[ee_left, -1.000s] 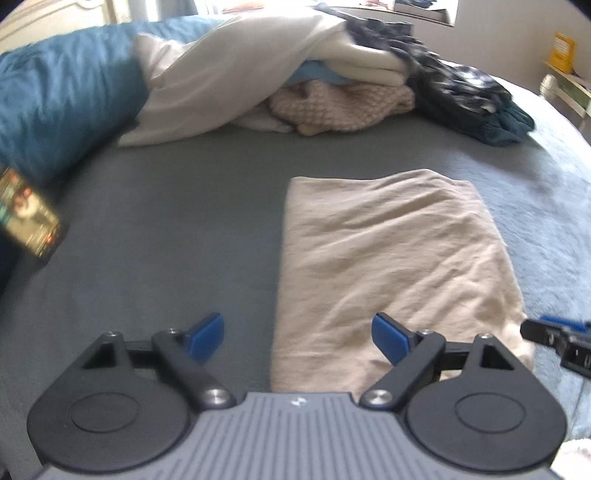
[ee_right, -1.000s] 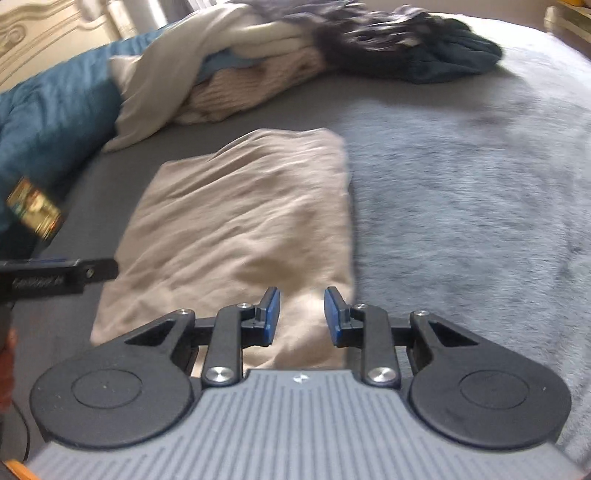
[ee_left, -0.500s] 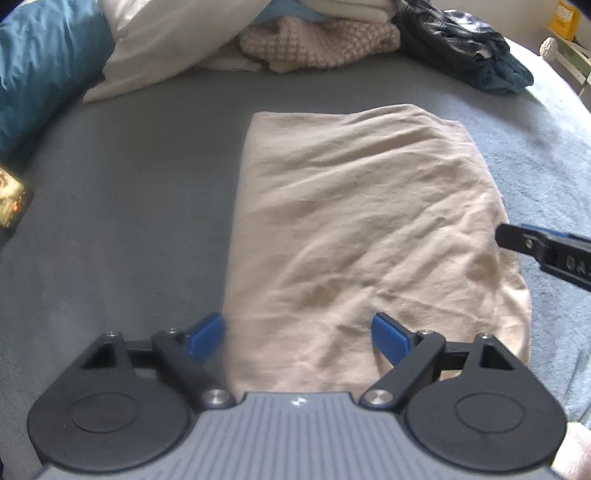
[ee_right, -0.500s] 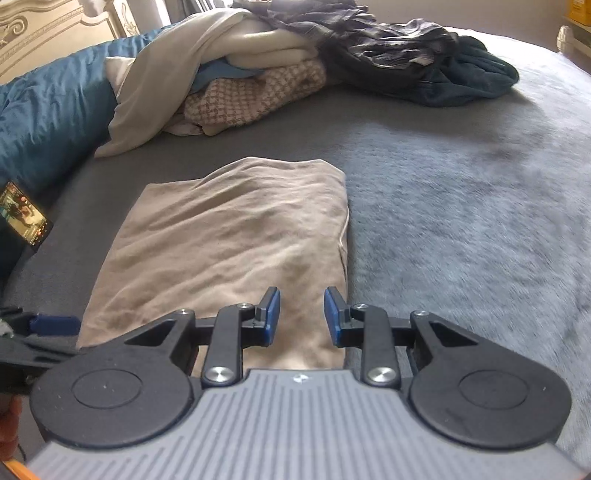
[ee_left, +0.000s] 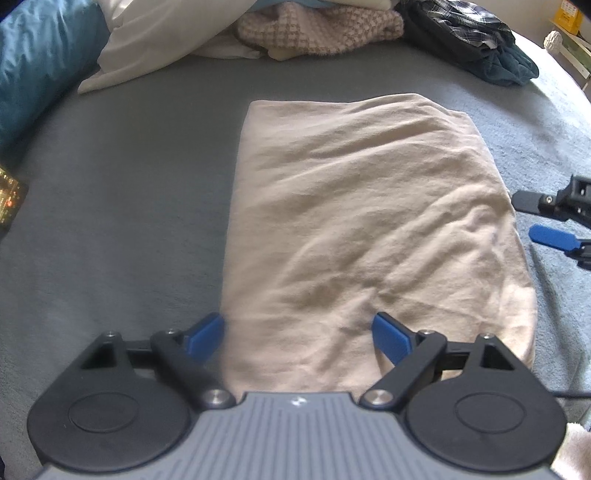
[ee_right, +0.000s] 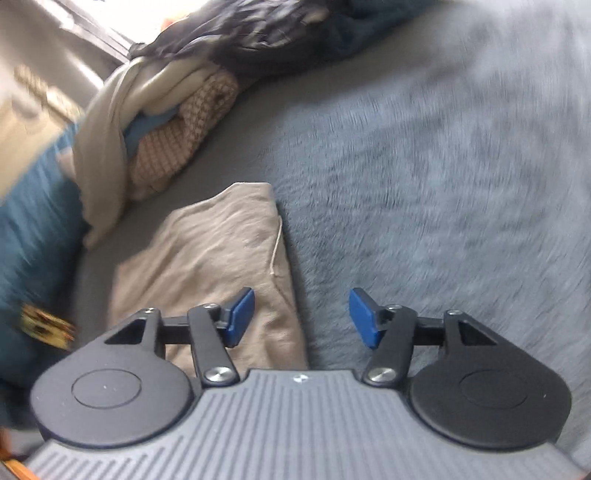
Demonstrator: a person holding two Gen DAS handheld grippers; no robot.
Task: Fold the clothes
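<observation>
Garment: a beige folded cloth [ee_left: 354, 229] lies flat as a long rectangle on the grey bed cover [ee_left: 122, 206], wrinkled on top, with a thin drawstring [ee_right: 275, 247] lying along its right edge.
Left gripper [ee_left: 297, 334]: released, jaws spread wide over the near end of the cloth; one blue pad sits at the cloth's left edge, the other over the fabric, and neither pinches it.
Right gripper [ee_right: 301, 317]: jaws opening, nothing clamped; they straddle the cloth's right edge, one pad above the fabric, the other above the bed cover. In the left wrist view it shows just beside the cloth's right side [ee_left: 554, 225].
Pile: unfolded clothes [ee_left: 321, 29] heaped at the far side of the bed, well apart from the cloth.
Blue quilt [ee_left: 33, 74]: bunched at the far left.
Sharpness: the right wrist view is blurred.
</observation>
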